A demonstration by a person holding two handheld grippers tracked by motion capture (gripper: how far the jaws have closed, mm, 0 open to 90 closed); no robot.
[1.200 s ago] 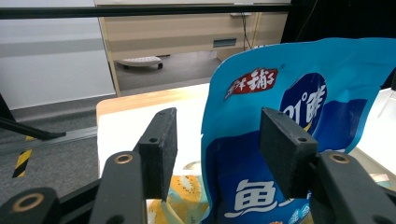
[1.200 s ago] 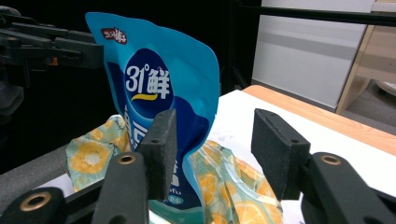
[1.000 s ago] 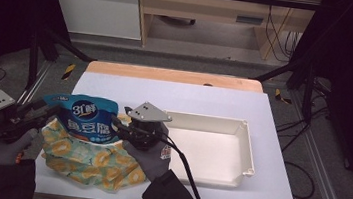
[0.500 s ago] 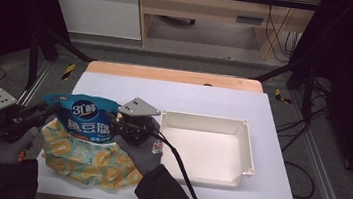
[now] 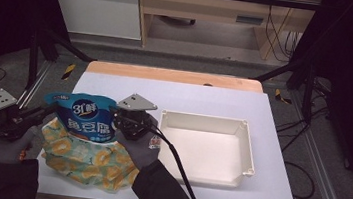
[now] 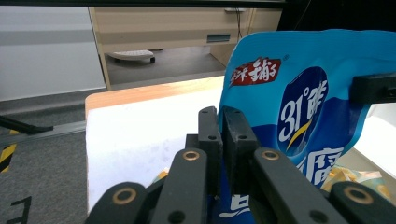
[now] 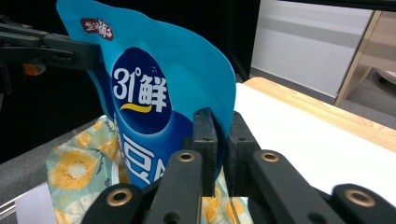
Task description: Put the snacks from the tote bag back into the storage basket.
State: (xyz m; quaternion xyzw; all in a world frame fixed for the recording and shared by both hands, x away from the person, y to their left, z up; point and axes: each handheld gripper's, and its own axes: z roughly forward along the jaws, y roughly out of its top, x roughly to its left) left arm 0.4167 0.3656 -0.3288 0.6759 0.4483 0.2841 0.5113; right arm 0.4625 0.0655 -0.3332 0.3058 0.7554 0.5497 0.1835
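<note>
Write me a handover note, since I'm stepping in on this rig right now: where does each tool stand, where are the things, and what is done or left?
Left tool: shut on the left edge of the blue snack bag.
Right tool: shut on the bag's right edge.
The bag hangs upright between the two tools, above the patterned cloth at the table's front left.
The white tray sits to the right on the white table, with nothing in it.
Done: bag gripped on both sides and lifted.
Left, probably: carry the bag to the tray and set it in; that is a guess.
</note>
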